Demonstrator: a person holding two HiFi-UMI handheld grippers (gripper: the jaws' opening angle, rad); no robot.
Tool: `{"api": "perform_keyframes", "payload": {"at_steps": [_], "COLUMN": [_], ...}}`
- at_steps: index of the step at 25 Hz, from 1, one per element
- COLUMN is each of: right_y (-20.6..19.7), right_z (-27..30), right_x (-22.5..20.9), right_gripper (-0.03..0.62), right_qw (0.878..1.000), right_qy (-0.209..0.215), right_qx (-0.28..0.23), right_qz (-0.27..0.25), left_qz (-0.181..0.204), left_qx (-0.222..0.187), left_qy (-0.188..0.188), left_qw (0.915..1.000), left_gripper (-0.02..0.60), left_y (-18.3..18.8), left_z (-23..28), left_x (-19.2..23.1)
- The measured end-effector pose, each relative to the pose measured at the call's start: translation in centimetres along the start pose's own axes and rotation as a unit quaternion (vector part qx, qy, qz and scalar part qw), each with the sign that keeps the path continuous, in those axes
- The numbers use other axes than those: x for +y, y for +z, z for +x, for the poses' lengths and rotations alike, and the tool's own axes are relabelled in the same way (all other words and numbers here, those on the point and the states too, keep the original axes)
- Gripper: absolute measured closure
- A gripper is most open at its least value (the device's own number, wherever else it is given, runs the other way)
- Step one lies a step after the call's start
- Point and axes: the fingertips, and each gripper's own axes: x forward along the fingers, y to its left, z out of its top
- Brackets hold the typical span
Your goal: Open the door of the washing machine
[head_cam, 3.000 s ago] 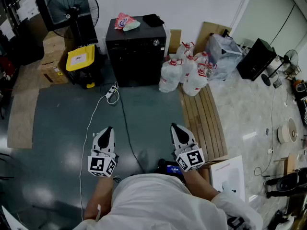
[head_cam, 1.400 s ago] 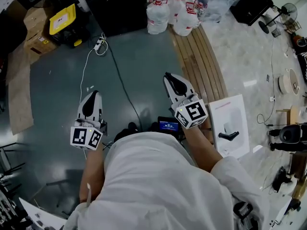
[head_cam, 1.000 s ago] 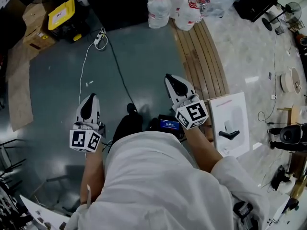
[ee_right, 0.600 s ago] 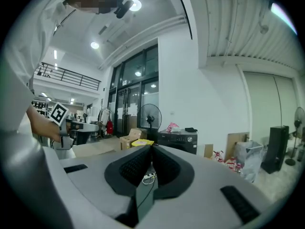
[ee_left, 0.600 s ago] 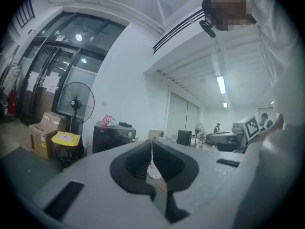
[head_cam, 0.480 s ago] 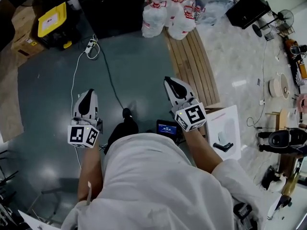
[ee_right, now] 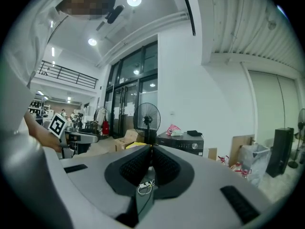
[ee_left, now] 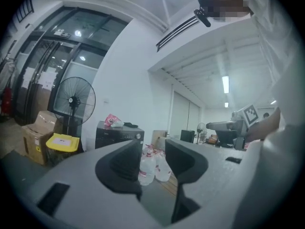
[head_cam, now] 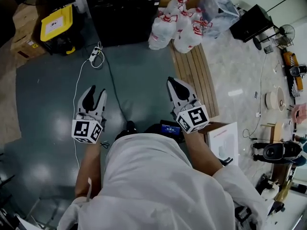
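The grey floor (head_cam: 43,109) fills most of the head view, and the black washing machine (head_cam: 125,13) stands on it at twelve o'clock from the person, door closed, well apart from both grippers. At one o'clock a cluster of water jugs (head_cam: 175,30) sits just beside the machine; at eleven o'clock is a yellow case (head_cam: 56,22). The left gripper (head_cam: 97,91) points toward the machine, its jaws spread and just been opening, with nothing between them. The right gripper (head_cam: 171,82) has its jaws pressed together, empty. A white power strip (head_cam: 94,54) lies ahead of the left gripper.
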Motion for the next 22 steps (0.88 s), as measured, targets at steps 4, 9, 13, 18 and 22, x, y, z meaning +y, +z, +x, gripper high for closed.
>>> {"api": "perform_keyframes", "payload": {"at_steps": [4,9,13,18,22], "right_y": [-1.3,-2.4,-2.4,-2.4,-2.1], "right_z": [2.1,5.6,10.4,17.2,22.8], "right_x": [-1.1,-4.4,-7.4,-12.0,-16.4], "right_gripper": [0.56,0.56,0.56,0.56,0.56], "right_qw": [1.0,1.0,1.0,0.998,0.997], "right_qy": [-0.002,-0.011,0.005,0.039,0.061], "right_qx": [0.017,0.011,-0.002,0.001,0.0], "right_qz": [0.001,0.015,0.03,0.044,0.046], "left_qz": [-0.008,-0.007,-0.002,-0.016,-0.013], "left_qx": [0.0,0.015,0.024,0.038,0.035], "left_qy": [0.003,0.005,0.022,0.043,0.057], "left_qw": [1.0,0.9999,0.9995,0.9982,0.9977], "left_gripper": [0.374,0.355,0.348,0.342,0.334], "left_y": [-0.7,-1.9,-1.6,-0.6,1.0], "left_z": [1.9,4.9,8.3,14.4,20.4], "left_x": [2.2,4.5,6.9,9.5,11.8]}}
